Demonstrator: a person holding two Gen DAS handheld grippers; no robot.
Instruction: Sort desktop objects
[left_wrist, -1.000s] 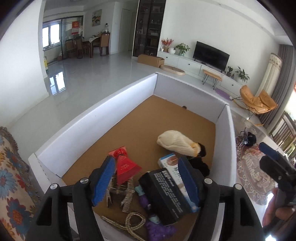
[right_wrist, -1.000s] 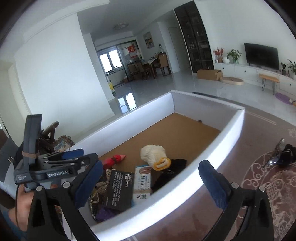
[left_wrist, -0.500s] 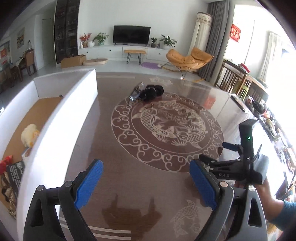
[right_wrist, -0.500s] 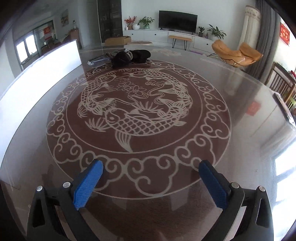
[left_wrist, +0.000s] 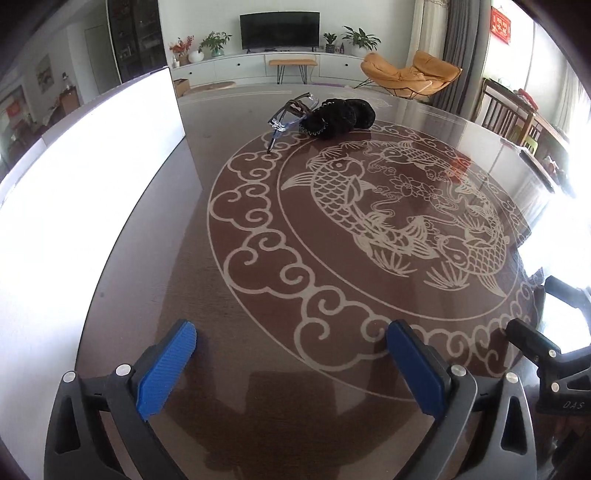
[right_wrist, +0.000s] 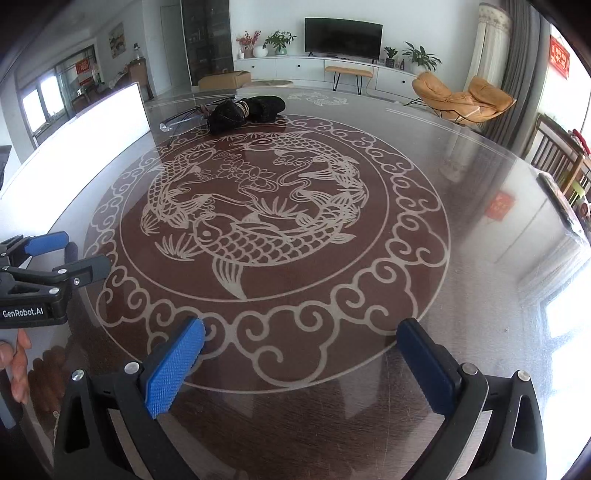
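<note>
A black fabric bundle (left_wrist: 340, 118) and a pair of clear glasses (left_wrist: 291, 114) lie together at the far side of the round glass table (left_wrist: 258, 369). They also show as the bundle (right_wrist: 243, 110) and the glasses (right_wrist: 183, 120) in the right wrist view. My left gripper (left_wrist: 290, 332) hovers low over the near table edge, jaws opening wide with nothing between them. My right gripper (right_wrist: 301, 328) is beside it, open and empty. Both are far from the bundle.
The tall white wall of the sorting box (left_wrist: 92, 166) stands along the table's left side, also visible as the box wall (right_wrist: 85, 136). A carp pattern fills the tabletop. A hand (right_wrist: 14, 362) holds the left gripper. Chairs stand beyond the right edge.
Both grippers swung from above the white box to low over the round table. The left jaws, which had a black box between them, are now wider and empty.
</note>
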